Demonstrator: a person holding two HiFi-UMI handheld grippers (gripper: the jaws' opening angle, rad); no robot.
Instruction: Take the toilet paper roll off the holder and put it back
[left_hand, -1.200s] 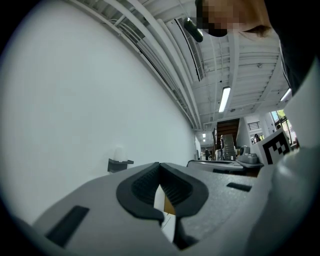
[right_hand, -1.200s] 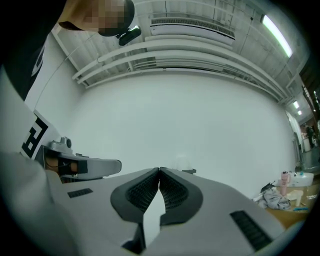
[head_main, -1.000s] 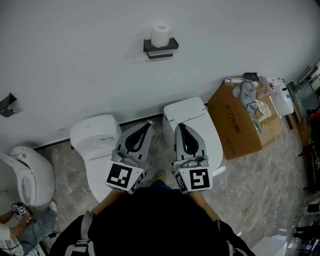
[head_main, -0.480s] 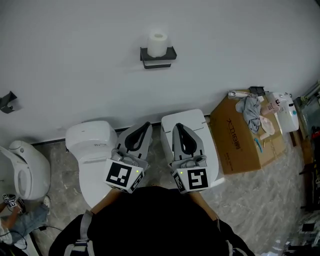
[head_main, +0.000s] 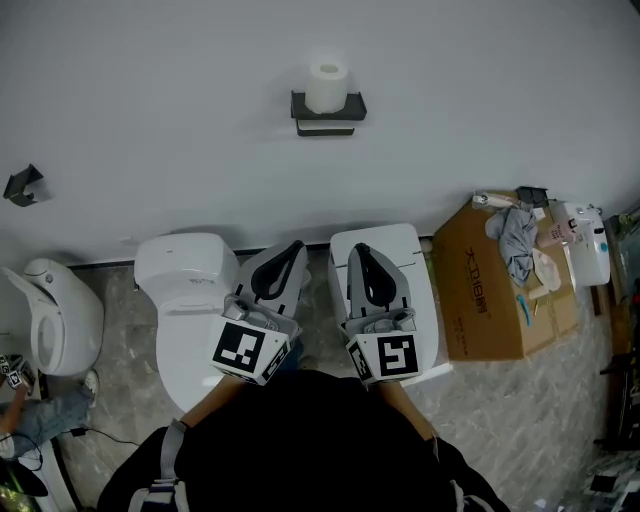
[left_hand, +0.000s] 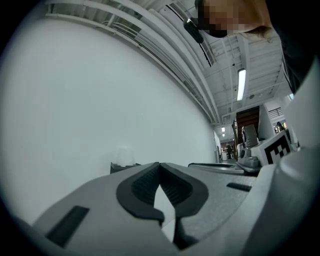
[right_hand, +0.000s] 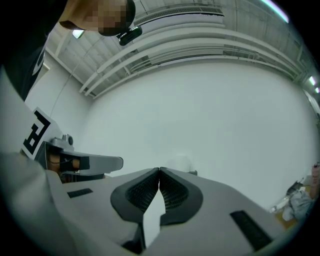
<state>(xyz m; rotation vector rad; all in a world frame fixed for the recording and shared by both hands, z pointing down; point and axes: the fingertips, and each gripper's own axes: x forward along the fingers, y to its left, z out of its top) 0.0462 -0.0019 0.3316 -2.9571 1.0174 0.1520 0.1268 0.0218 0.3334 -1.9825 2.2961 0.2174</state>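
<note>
The toilet paper roll (head_main: 327, 87) stands upright on the black wall holder (head_main: 328, 110), its long axis vertical, with bare white wall (head_main: 150, 100) open all around it. The left gripper (head_main: 293, 246) and right gripper (head_main: 358, 248) are both pressed together and empty, well below the holder. Compared with the earlier frame they keep their place, and the holder appears slightly further right.

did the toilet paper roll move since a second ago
No. The toilet paper roll stands upright on the black holder exactly as before; only the head view itself shifted.

Quick count: three toilets (head_main: 190, 290) (head_main: 400, 270) (head_main: 55, 330), two wall holders (head_main: 327, 108) (head_main: 22, 185), one paper roll (head_main: 326, 87), one cardboard box (head_main: 490, 300), two grippers (head_main: 293, 246) (head_main: 358, 248).
</note>
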